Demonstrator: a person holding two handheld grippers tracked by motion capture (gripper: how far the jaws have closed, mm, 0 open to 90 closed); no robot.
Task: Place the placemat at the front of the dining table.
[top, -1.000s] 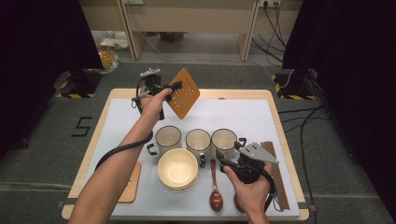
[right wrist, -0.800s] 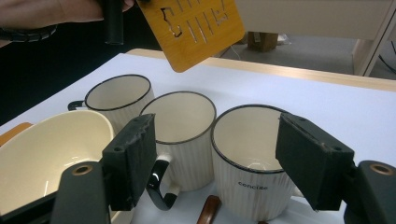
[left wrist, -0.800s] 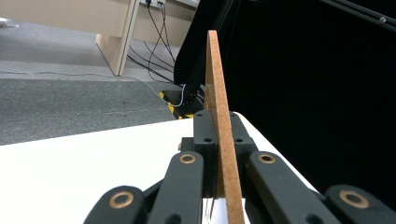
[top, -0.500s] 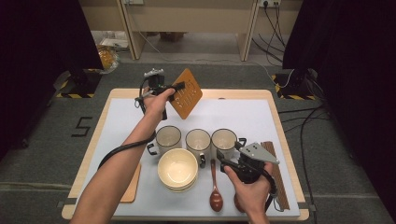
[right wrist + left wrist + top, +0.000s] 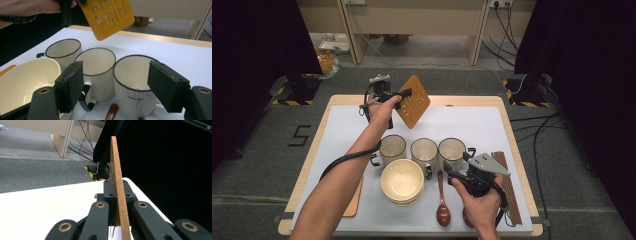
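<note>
Left gripper [image 5: 408,93] clamped on thin orange-brown wooden trivet with cut-out slots [image 5: 413,101], held tilted in the air above the white table mat's [image 5: 482,125] far side. Right gripper [image 5: 115,82] jaws apart, low, just before the rightmost cream ribbed mug [image 5: 136,85], not touching.

I work in a lab-style recording bay, not a kitchen. My wooden table [image 5: 472,100] with its white mat [image 5: 482,127] stands on grey carpet [image 5: 257,150], hemmed by black curtains [image 5: 257,35]. Cables [image 5: 532,125] trail across the floor, hazard-striped feet [image 5: 287,102] anchor stands, a taped numeral [image 5: 299,135] marks the carpet, and bare plywood furniture [image 5: 412,20] sits behind.
</note>
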